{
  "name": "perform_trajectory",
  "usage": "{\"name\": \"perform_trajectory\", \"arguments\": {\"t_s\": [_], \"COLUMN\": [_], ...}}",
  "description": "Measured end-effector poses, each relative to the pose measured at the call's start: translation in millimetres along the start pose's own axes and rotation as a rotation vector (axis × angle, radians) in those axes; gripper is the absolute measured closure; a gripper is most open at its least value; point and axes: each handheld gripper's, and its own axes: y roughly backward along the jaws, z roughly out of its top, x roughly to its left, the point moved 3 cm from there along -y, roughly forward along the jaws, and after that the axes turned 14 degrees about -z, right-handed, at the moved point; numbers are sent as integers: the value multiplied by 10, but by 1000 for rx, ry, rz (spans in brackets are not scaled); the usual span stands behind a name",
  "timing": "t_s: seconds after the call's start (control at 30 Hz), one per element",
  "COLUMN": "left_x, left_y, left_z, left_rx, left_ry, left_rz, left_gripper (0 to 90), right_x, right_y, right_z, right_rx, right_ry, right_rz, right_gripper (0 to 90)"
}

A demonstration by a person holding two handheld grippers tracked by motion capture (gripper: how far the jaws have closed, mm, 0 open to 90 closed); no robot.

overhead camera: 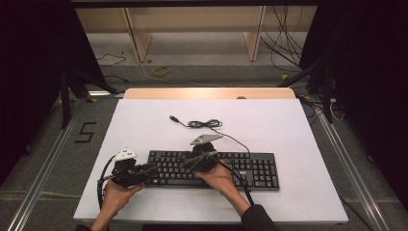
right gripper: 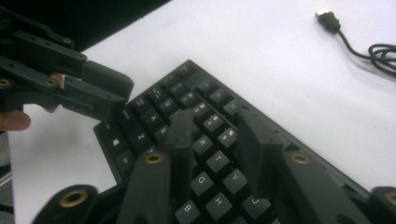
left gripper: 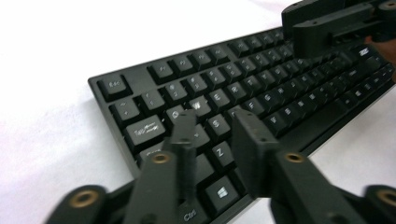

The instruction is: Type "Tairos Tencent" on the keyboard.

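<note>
Jaws on both grippers stand parted with nothing between them. The left gripper (left gripper: 212, 123) hovers over the left end of the keyboard (overhead camera: 211, 169), its tips above the Q-A-S keys; the right gripper (right gripper: 212, 126) hangs over the middle letters, around R and T, tips aimed down at the keycaps. From above, the keyboard lies flat near the front edge of the white table (overhead camera: 144, 120), long side across, with both hands low over its left half. Its cable (overhead camera: 207, 124) runs back in a loose coil and ends in a free plug (overhead camera: 174, 118), well apart from everything.

Risks, as I judge them — the two grippers sit close, so one sideways move could knock their tips together. Parted jaws may also land on two keys at once, or a steep push could skid the board toward the table's front edge.
</note>
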Motion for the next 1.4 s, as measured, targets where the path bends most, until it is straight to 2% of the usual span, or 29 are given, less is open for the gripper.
{"name": "perform_trajectory", "arguments": {"t_s": [0.2,0.3,0.43,0.63,0.8,0.93,1.1,1.4], "left_x": [-16,-13,-15,-13,-15,-2,25,38], "left_y": [8,7,-1,-26,-42,-74,-97,-126], "left_z": [37,51,73,96,115,118,112,85], "left_rx": [-37,-46,-59,-57,-65,-54,-37,15], "left_ry": [-9,-5,-6,-12,-17,-14,-8,-26], "left_rz": [-10,-16,-10,4,-1,1,-2,12], "left_gripper": [552,524,471,414,373,356,455,723], "right_x": [-22,-24,-29,-44,-62,-93,-142,-197], "right_y": [85,109,140,188,223,239,254,327], "right_z": [-9,-24,-38,-64,-91,-113,-136,-157], "right_rx": [-25,-26,-34,-38,-43,-44,-43,-70], "right_ry": [2,19,8,6,-2,-8,-16,-24], "right_rz": [3,-18,-18,-20,-28,-35,-46,-49], "right_gripper": [566,523,474,433,407,392,372,345]}}
